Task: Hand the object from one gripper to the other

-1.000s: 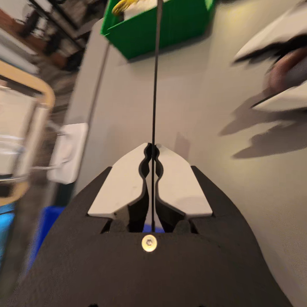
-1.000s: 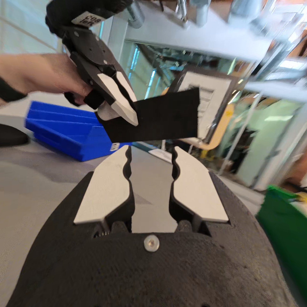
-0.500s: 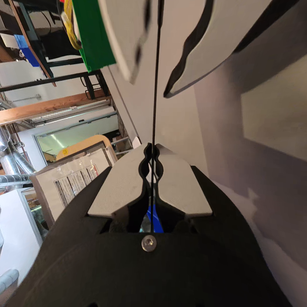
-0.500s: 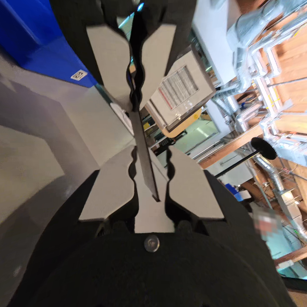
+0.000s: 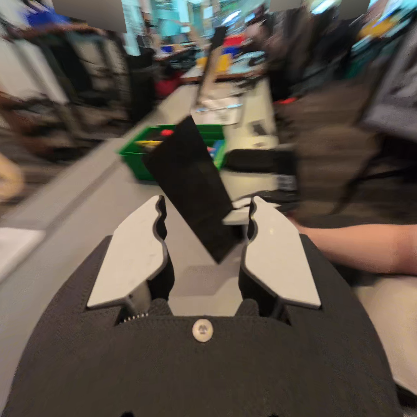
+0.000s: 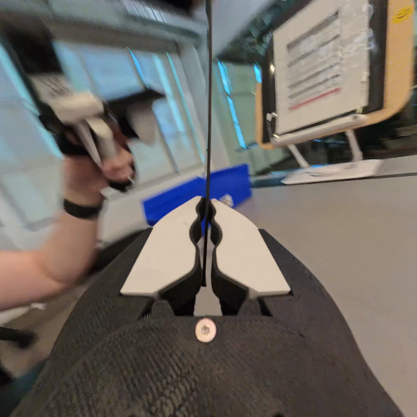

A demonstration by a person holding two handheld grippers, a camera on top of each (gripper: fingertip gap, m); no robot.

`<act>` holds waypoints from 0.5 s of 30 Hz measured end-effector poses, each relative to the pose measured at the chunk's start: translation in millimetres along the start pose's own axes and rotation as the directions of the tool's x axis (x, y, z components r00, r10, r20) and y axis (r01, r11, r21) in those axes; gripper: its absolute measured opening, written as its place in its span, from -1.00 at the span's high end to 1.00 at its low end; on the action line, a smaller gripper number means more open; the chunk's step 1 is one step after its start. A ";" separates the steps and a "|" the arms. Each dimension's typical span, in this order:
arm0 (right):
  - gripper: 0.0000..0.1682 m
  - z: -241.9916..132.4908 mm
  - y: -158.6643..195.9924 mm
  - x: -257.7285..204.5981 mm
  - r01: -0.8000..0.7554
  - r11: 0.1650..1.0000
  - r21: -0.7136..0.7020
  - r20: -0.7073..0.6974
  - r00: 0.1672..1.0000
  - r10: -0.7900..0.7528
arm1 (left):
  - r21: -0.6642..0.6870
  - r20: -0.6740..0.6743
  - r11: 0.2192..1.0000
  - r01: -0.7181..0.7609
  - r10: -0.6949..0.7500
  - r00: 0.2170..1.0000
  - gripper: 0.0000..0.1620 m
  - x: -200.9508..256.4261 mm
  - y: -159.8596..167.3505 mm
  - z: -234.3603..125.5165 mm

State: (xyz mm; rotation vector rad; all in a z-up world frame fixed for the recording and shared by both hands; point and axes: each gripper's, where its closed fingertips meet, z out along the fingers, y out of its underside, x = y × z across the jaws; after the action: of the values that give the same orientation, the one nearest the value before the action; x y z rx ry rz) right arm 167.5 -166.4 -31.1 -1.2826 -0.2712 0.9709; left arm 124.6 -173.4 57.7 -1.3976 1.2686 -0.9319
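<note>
The object is a thin flat black card point(image 5: 189, 185). My right gripper point(image 6: 205, 200) is shut on it; in the right wrist view the card point(image 6: 208, 90) shows edge-on as a thin black line rising from between the closed fingers. In the left wrist view the card hangs tilted in front of my left gripper point(image 5: 207, 199), which is open and empty, with the card's lower corner between its fingers, touching neither. A white finger of the right gripper point(image 5: 234, 217) shows at the card's right edge. The left gripper point(image 6: 97, 135) appears blurred at the left of the right wrist view.
A green bin point(image 5: 135, 155) with small items stands farther back on the grey table point(image 6: 338, 225). A blue bin point(image 6: 225, 185) lies beyond the right gripper. A framed notice on a stand point(image 6: 316, 67) is at the back. A person's forearm point(image 5: 349, 248) reaches in from the right. The tips of one gripper are about 11 cm away from the tips of the other.
The left gripper has opened and let go of the card. The right gripper has shut on it and now holds it. Both grippers have swung apart.
</note>
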 end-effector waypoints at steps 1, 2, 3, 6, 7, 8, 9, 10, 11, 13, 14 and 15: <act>0.99 -3.9 -8.7 -5.1 -0.075 0.996 0.054 0.072 0.995 0.071 | 0.012 -0.128 0.991 0.132 -0.129 0.983 0.12 9.5 2.4 3.3; 0.99 -7.3 -15.4 -9.3 -0.135 0.987 0.088 0.134 0.983 0.123 | -0.027 -0.223 0.970 0.240 -0.240 0.945 0.14 15.3 8.6 7.7; 0.98 -10.1 -20.8 -13.4 -0.177 0.977 0.115 0.186 0.970 0.154 | -0.086 -0.279 0.947 0.309 -0.321 0.905 0.20 17.2 17.7 13.3; 0.98 -12.8 -26.0 -24.0 -0.245 0.961 0.129 0.290 0.936 0.200 | -0.181 -0.379 0.903 0.390 -0.430 0.819 0.34 25.4 39.2 28.6; 0.98 -11.5 -23.7 -26.5 -0.246 0.962 0.116 0.300 0.932 0.202 | -0.192 -0.405 0.901 0.389 -0.433 0.805 0.38 30.3 43.1 32.5; 0.98 -10.0 -20.7 -29.1 -0.237 0.966 0.100 0.303 0.932 0.197 | -0.200 -0.427 0.908 0.368 -0.419 0.801 0.40 36.7 46.5 35.5; 0.97 -8.8 -17.7 -31.7 -0.224 0.971 0.087 0.304 0.934 0.188 | -0.204 -0.436 0.921 0.332 -0.389 0.811 0.44 42.1 49.7 38.0; 0.98 -8.0 -15.3 -33.9 -0.207 0.975 0.081 0.302 0.937 0.174 | -0.196 -0.426 0.938 0.287 -0.345 0.836 0.55 44.1 52.0 40.3; 0.97 -8.1 -14.2 -34.8 -0.187 0.978 0.087 0.294 0.943 0.154 | -0.178 -0.393 0.956 0.233 -0.286 0.874 0.88 41.9 53.9 42.0; 0.88 -9.6 -17.1 -27.1 -0.130 0.982 0.140 0.216 0.972 0.097 | -0.150 -0.328 0.980 0.131 -0.175 0.929 0.99 34.7 54.4 41.7; 0.78 -12.3 -21.9 -21.1 -0.099 0.978 0.182 0.168 0.983 0.069 | -0.160 -0.303 0.982 0.096 -0.142 0.942 0.98 30.9 54.8 39.8; 0.69 -16.4 -28.3 -16.7 -0.082 0.971 0.225 0.136 0.989 0.052 | -0.164 -0.294 0.984 0.065 -0.112 0.949 0.98 28.5 54.0 36.8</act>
State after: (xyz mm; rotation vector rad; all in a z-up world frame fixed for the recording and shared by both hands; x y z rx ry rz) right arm 181.3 -188.9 -5.6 -1.0243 -0.2096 1.1123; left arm 152.5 -193.2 -4.9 -1.4804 1.5426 -1.1649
